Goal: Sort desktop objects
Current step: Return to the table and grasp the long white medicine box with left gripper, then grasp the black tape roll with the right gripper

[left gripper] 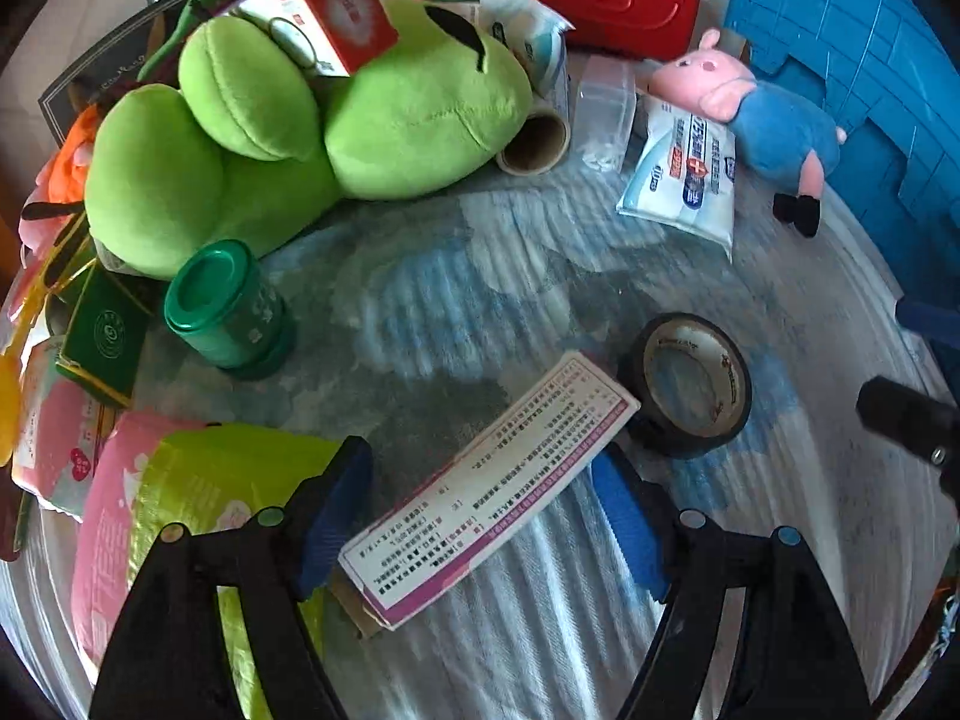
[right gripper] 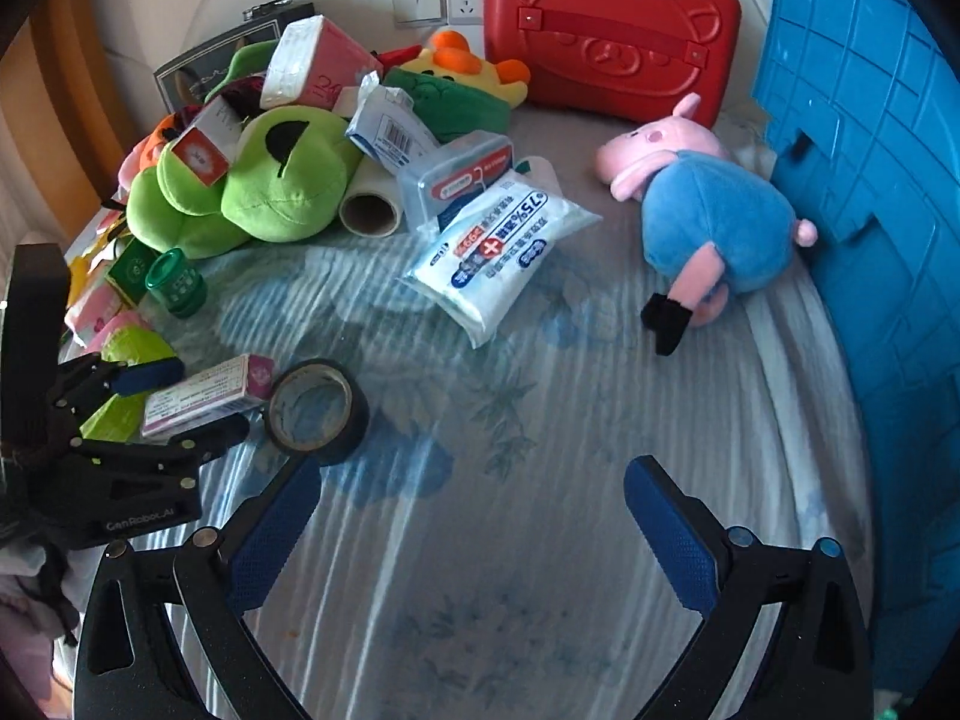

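A: Left wrist view, item 1: my left claw (left gripper: 480, 516), spread wide around a pink-edged medicine box (left gripper: 489, 483) that lies flat on the surface (left gripper: 540, 630). Whether either pad touches the box, I cannot tell.

B: Neighbours?

A: Item 2: black tape roll (left gripper: 690, 384), touching the box's far end. Item 3: green tin (left gripper: 231, 312), near the green plush (left gripper: 312, 126).

B: Your other claw?

A: Right claw (right gripper: 471, 519), wide, holding nothing, over bare surface. Beyond it: wipes pack (right gripper: 498, 252), pig plush (right gripper: 702, 216), red case (right gripper: 612, 30).
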The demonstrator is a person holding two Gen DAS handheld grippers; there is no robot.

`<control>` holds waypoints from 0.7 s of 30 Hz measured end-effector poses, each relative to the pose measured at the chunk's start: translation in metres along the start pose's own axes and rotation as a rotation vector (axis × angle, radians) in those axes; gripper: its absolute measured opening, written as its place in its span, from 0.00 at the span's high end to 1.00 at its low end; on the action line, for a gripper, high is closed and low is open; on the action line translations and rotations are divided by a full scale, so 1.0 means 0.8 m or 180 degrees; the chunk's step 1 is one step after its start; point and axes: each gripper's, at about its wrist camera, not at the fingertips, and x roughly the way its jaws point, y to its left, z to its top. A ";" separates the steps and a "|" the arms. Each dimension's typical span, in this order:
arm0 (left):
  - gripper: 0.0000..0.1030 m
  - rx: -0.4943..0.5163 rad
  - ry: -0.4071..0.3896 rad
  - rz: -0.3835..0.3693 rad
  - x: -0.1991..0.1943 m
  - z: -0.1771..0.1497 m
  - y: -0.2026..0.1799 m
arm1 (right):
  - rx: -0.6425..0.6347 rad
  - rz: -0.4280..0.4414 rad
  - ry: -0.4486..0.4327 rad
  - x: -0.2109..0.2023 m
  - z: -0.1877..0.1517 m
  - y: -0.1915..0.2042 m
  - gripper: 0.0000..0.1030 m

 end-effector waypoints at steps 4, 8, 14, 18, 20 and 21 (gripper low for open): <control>0.31 0.0034 -0.0035 0.0048 0.013 0.002 0.007 | 0.0039 -0.0040 0.0066 0.014 -0.007 0.022 0.11; 0.65 -0.0193 -0.0086 0.0105 0.014 -0.006 0.027 | 0.0014 0.0046 0.0106 0.029 -0.008 0.044 0.21; 0.70 -0.0323 -0.0165 0.0083 0.032 -0.004 0.035 | 0.0002 0.0147 0.0048 0.051 0.005 0.070 0.21; 0.70 -0.0315 -0.0229 0.0152 0.047 0.001 0.031 | 0.0025 0.0146 0.0053 0.067 0.011 0.079 0.21; 0.70 -0.0321 -0.0242 0.0157 0.052 0.003 0.031 | 0.0057 0.0166 0.0039 0.071 0.011 0.080 0.22; 0.70 -0.0317 -0.0247 0.0155 0.055 0.004 0.031 | 0.0071 0.0173 0.0023 0.071 0.011 0.079 0.22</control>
